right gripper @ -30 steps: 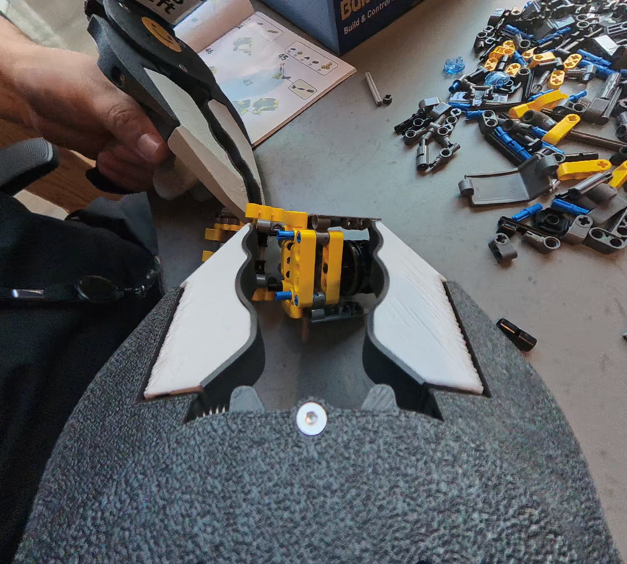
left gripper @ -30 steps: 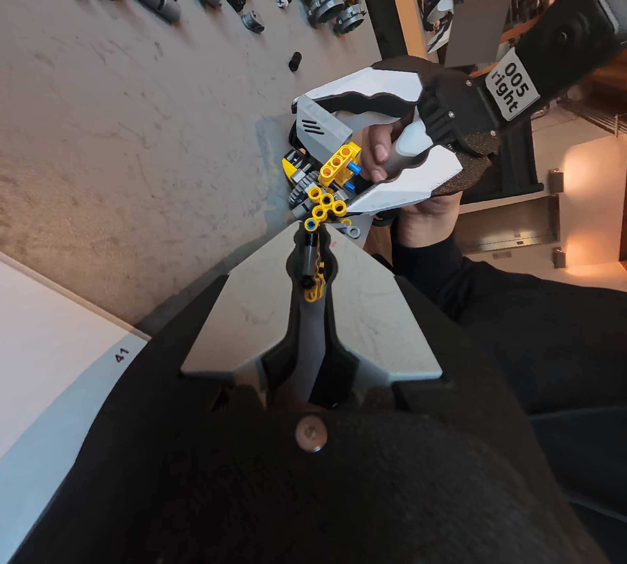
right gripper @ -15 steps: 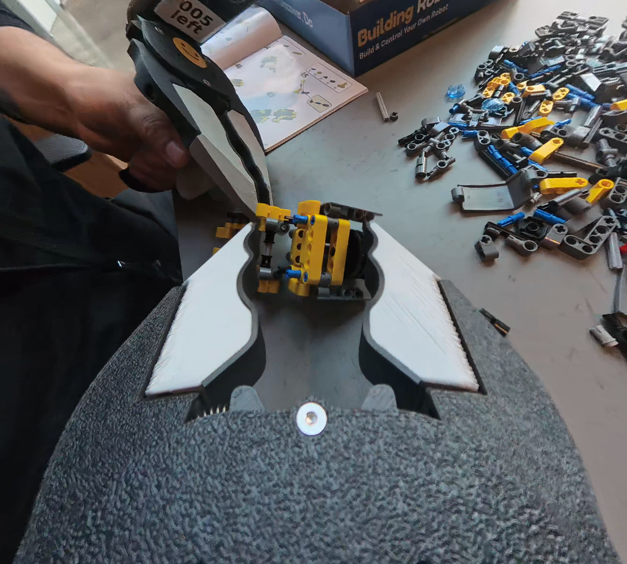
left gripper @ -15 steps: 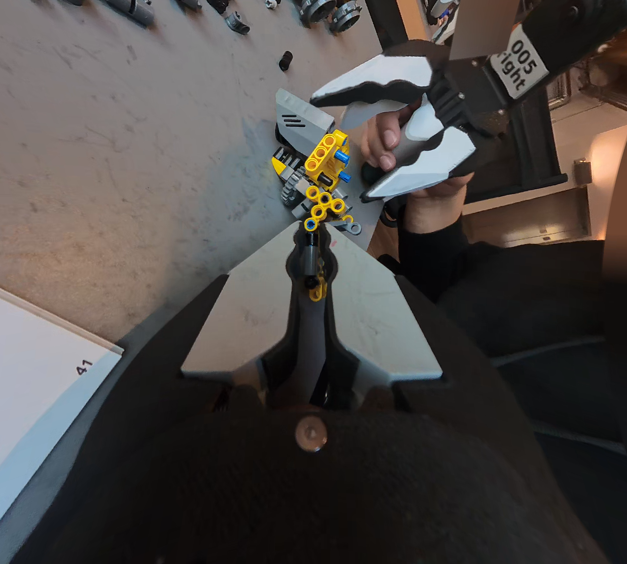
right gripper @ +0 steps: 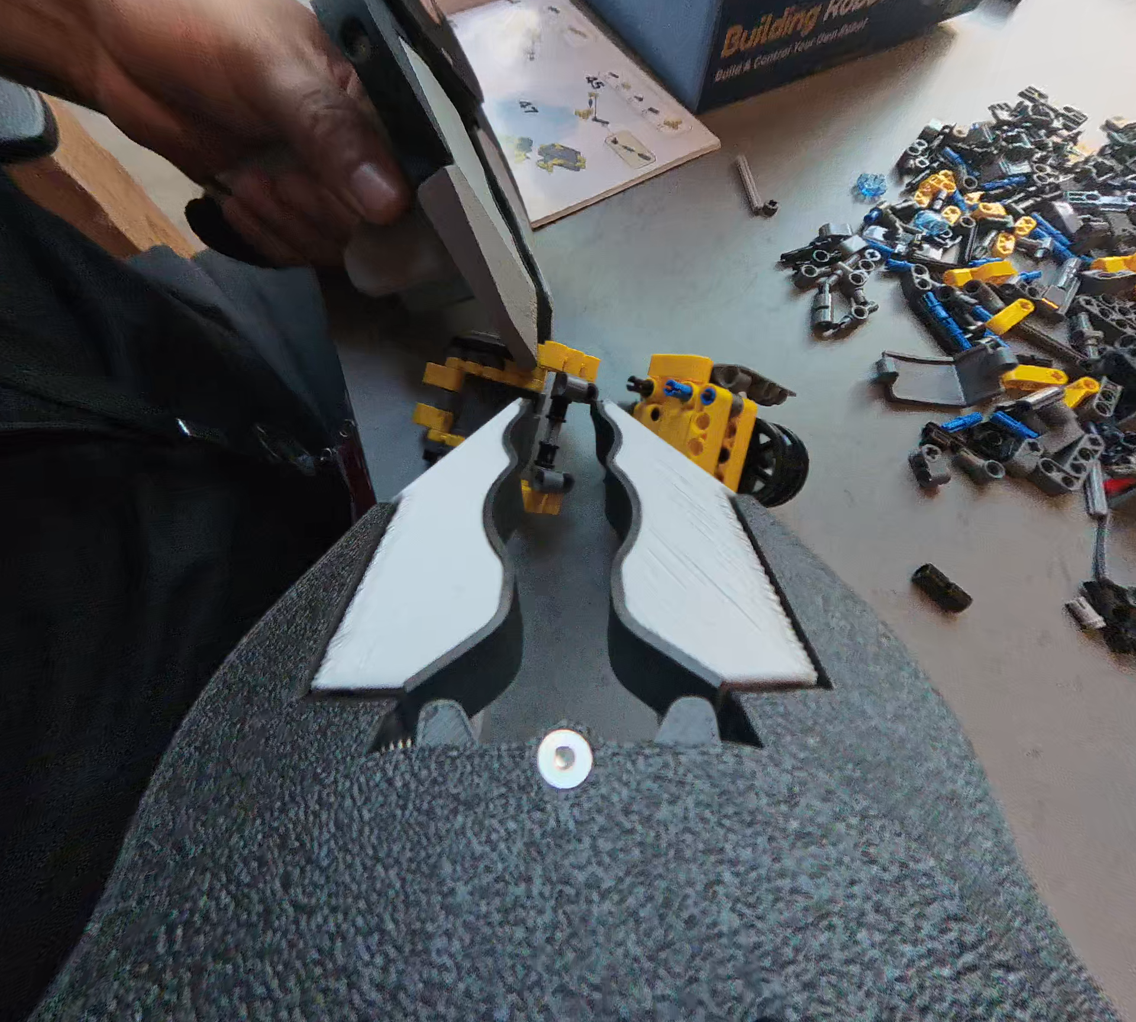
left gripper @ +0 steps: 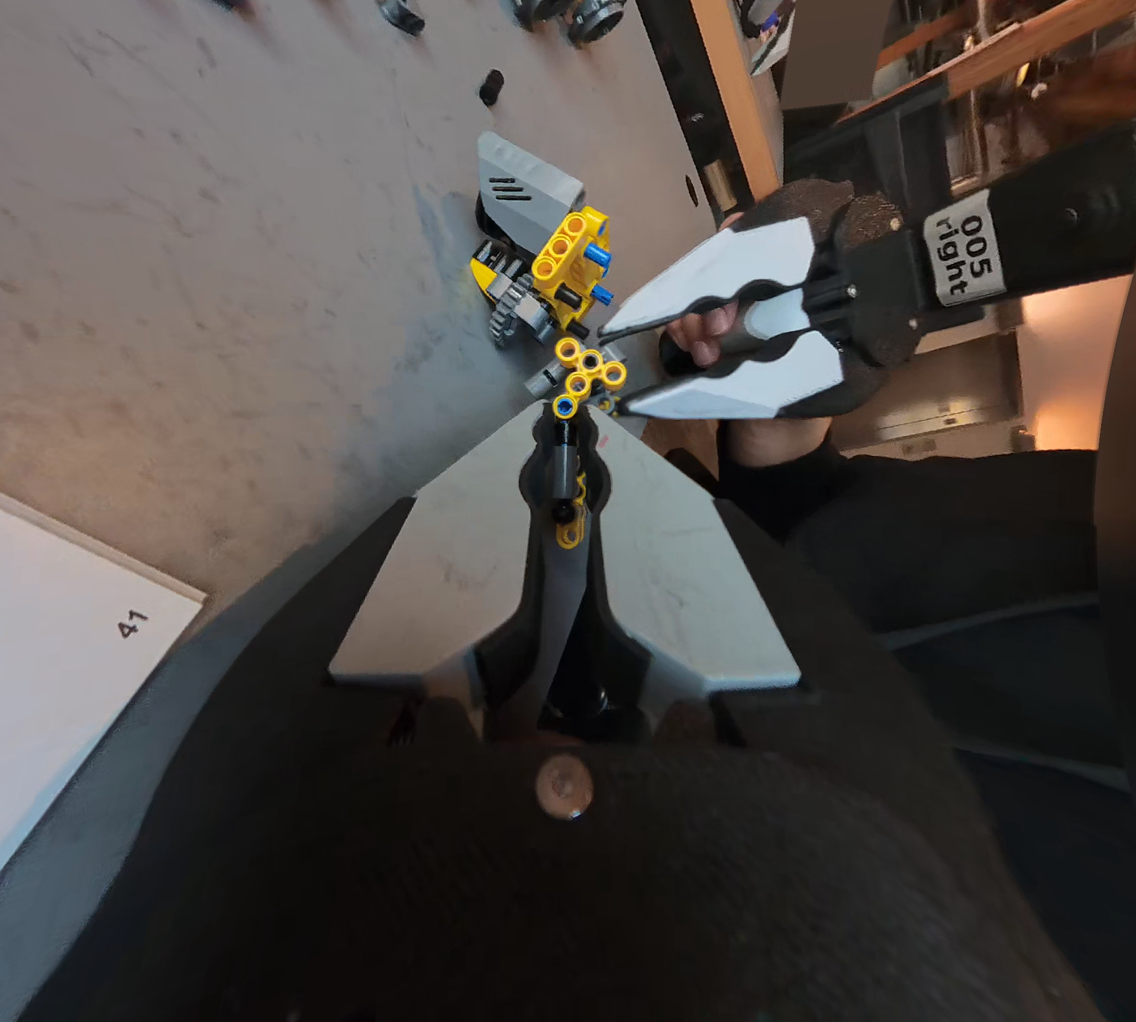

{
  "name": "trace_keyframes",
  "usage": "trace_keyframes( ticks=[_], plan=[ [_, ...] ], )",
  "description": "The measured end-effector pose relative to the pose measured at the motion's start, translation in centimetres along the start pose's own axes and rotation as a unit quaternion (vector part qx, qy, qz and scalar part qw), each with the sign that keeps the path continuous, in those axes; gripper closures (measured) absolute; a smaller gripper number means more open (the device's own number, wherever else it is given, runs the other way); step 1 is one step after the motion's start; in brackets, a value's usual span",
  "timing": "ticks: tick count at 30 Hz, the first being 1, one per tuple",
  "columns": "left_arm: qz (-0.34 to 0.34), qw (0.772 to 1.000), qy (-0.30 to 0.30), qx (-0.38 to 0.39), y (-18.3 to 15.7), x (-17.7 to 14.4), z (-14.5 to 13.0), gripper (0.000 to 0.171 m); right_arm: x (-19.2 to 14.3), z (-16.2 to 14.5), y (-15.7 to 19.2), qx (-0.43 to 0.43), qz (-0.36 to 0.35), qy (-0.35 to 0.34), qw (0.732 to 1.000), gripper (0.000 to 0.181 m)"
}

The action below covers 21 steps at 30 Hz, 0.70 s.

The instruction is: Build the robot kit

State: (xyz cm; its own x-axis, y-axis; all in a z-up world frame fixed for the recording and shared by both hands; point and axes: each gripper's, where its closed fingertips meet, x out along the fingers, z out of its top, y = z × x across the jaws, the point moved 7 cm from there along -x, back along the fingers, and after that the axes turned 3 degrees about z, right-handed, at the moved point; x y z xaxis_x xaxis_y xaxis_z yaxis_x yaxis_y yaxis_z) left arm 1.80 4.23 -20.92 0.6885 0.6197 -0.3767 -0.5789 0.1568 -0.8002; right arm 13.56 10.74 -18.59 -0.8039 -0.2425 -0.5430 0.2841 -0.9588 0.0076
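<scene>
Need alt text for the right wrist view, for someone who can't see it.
The right hand-held gripper, open, reaches around a yellow-and-grey brick piece clamped by the left hand-held gripper. A yellow wheeled brick assembly sits on the grey table, loose bricks at right.

Left gripper (right gripper: 528,359) cut off at top (label blurred).

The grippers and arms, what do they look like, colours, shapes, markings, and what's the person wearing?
Both grippers match: the left gripper and right gripper each have two pale grey, wedge-shaped fingers with wavy black inner pads, tapering to points, set in a rough, speckled black body with one silver screw. Each carries a white label with black print. The person wears a black long sleeve.
</scene>
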Motion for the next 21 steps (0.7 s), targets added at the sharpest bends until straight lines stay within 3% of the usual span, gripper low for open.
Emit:
trace_keyframes(
  ticks=[3,6,10,13,18,21],
  plan=[
    [0.010,1.000,-0.008,0.023,-0.3,-0.2,-0.1,0.168,0.3,0.0,1.0,0.020,0.024,-0.004,1.000,0.147],
    [0.001,1.000,-0.011,0.025,-0.4,-0.3,-0.2,0.167,0.7,-0.6,0.9,0.039,0.022,0.007,0.999,0.147],
    [-0.008,0.998,0.027,0.061,-0.9,0.1,-0.7,0.166,0.7,-0.6,0.8,0.029,0.011,0.001,1.000,0.175],
    [-0.001,0.989,0.034,0.145,-1.4,-0.3,-0.3,0.166,0.5,-0.5,0.8,0.051,0.030,-0.009,0.998,0.175],
    [0.041,0.933,0.031,0.356,-2.7,-0.9,1.1,0.140,0.6,-0.7,0.4,0.070,0.036,-0.004,0.997,0.175],
    [0.017,0.896,0.046,0.442,-3.0,-0.6,1.4,0.141,0.6,-0.7,0.3,0.075,0.045,-0.004,0.996,0.175]
  ],
)
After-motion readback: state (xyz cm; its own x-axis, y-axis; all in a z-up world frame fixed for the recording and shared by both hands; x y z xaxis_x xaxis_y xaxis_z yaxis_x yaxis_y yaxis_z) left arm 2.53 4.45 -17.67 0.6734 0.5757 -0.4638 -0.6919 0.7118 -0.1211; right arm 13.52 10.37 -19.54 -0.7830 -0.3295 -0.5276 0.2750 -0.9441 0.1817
